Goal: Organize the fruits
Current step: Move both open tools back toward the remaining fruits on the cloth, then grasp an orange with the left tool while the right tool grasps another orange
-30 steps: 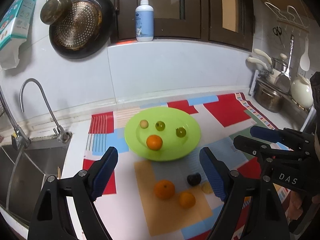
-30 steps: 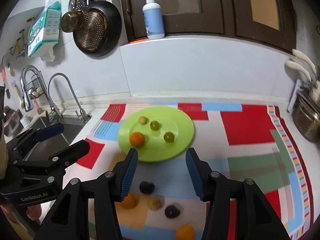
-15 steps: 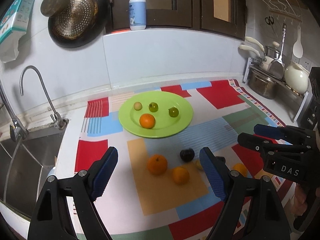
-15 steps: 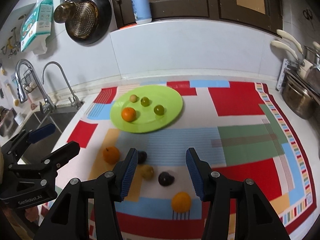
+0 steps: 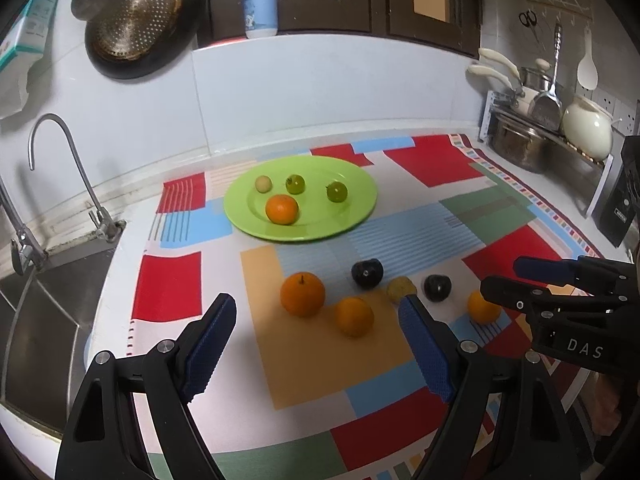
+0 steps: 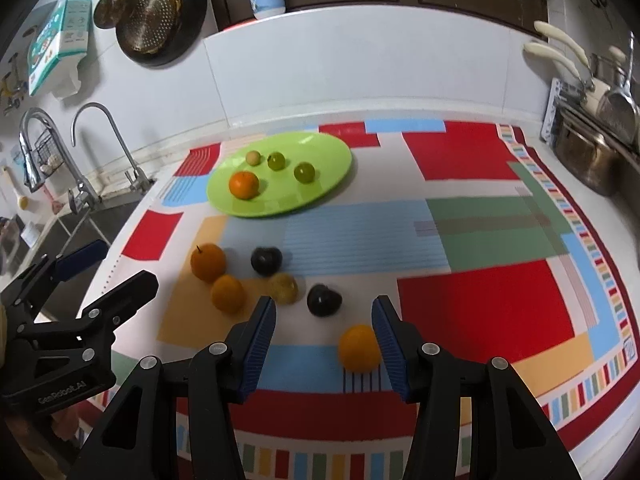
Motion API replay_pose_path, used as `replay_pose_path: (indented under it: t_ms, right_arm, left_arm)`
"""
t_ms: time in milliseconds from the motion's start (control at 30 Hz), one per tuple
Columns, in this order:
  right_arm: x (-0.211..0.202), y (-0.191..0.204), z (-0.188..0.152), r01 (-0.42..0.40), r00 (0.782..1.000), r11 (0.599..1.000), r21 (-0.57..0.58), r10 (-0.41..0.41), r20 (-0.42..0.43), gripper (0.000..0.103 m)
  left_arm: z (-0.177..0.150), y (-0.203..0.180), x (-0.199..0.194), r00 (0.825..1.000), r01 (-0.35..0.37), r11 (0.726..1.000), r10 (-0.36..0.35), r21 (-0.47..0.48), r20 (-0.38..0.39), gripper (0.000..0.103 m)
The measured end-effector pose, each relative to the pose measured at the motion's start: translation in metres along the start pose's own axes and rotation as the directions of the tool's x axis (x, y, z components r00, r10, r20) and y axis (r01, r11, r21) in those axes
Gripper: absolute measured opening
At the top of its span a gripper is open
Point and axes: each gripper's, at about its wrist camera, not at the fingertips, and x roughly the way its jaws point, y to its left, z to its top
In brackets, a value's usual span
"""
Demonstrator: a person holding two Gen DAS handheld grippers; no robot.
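A green plate holds an orange, two green fruits and a small pale one. On the patchwork mat in front lie a large orange, a smaller orange, two dark plums, a yellowish fruit and a third orange. My left gripper is open and empty above the mat's near part. My right gripper is open and empty, just short of one plum and the third orange.
A sink with taps lies left of the mat. Pots and a white kettle stand on a rack at the right. A pan and a soap bottle are on the back wall.
Both grippers have pulled back from the plate toward the counter's near edge. The loose fruits on the mat now lie farther ahead of the fingers. No fruit has moved.
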Motion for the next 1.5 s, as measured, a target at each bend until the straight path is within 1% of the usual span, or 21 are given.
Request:
replay_pose_path:
  t_ms: [167, 233, 367, 467, 800, 867, 933, 1067, 1133, 1233, 1300, 1367, 1433, 1500]
  right_arm:
    - [0.006, -0.005, -0.009, 0.011, 1.000, 1.000, 0.012, -0.011, -0.022, 0.051]
    - [0.008, -0.006, -0.013, 0.016, 1.000, 1.000, 0.017, -0.016, -0.027, 0.051]
    - [0.015, -0.010, -0.018, 0.019, 0.999, 0.999, 0.030, -0.017, -0.044, 0.051]
    - [0.020, -0.012, -0.022, 0.020, 0.998, 0.999, 0.035, -0.018, -0.055, 0.051]
    - [0.028, -0.019, -0.024, 0.027, 0.999, 0.999, 0.042, -0.025, -0.046, 0.050]
    - [0.029, -0.019, -0.024, 0.027, 0.999, 0.999, 0.039, -0.025, -0.047, 0.049]
    - [0.032, -0.020, -0.025, 0.023, 0.998, 0.999, 0.037, -0.021, -0.053, 0.045]
    - [0.036, -0.021, -0.026, 0.018, 0.998, 0.999, 0.036, -0.016, -0.055, 0.042]
    - [0.038, -0.021, -0.026, 0.017, 0.998, 0.999, 0.034, -0.015, -0.059, 0.040]
    - [0.041, -0.023, -0.026, 0.014, 0.998, 0.999, 0.041, -0.011, -0.065, 0.039]
    - [0.044, -0.024, -0.026, 0.013, 0.998, 0.999, 0.043, -0.010, -0.070, 0.034]
    - [0.045, -0.025, -0.026, 0.010, 0.998, 0.999, 0.046, -0.007, -0.068, 0.034]
    - [0.046, -0.024, -0.025, 0.011, 0.998, 0.999, 0.045, -0.008, -0.067, 0.034]
    - [0.046, -0.024, -0.025, 0.013, 0.998, 0.999, 0.043, -0.010, -0.065, 0.034]
  left_arm:
    - [-0.007, -0.004, 0.010, 1.000, 0.012, 1.000, -0.012, 0.011, -0.013, 0.082]
    - [-0.009, -0.006, 0.014, 1.000, 0.014, 1.000, -0.013, 0.017, -0.022, 0.078]
    - [-0.014, -0.009, 0.024, 0.999, 0.023, 1.000, -0.022, 0.022, -0.040, 0.074]
    - [-0.015, -0.012, 0.030, 0.998, 0.031, 0.999, -0.029, 0.026, -0.050, 0.069]
    - [-0.015, -0.017, 0.054, 0.993, 0.068, 0.998, -0.067, 0.008, -0.092, 0.053]
    - [-0.015, -0.018, 0.058, 0.992, 0.077, 0.997, -0.076, 0.002, -0.097, 0.050]
    - [-0.014, -0.019, 0.061, 0.991, 0.080, 0.997, -0.079, 0.000, -0.104, 0.047]
    - [-0.013, -0.020, 0.068, 0.990, 0.082, 0.997, -0.082, -0.006, -0.114, 0.044]
    - [-0.013, -0.020, 0.071, 0.989, 0.087, 0.996, -0.088, -0.013, -0.122, 0.041]
    - [-0.014, -0.020, 0.074, 0.988, 0.086, 0.996, -0.088, -0.016, -0.127, 0.039]
    - [-0.014, -0.021, 0.077, 0.988, 0.083, 0.996, -0.084, -0.014, -0.130, 0.038]
    - [-0.016, -0.021, 0.080, 0.987, 0.082, 0.997, -0.083, -0.010, -0.139, 0.036]
    - [-0.016, -0.021, 0.083, 0.986, 0.081, 0.997, -0.082, -0.014, -0.145, 0.033]
    - [-0.016, -0.020, 0.083, 0.986, 0.082, 0.996, -0.084, -0.016, -0.144, 0.033]
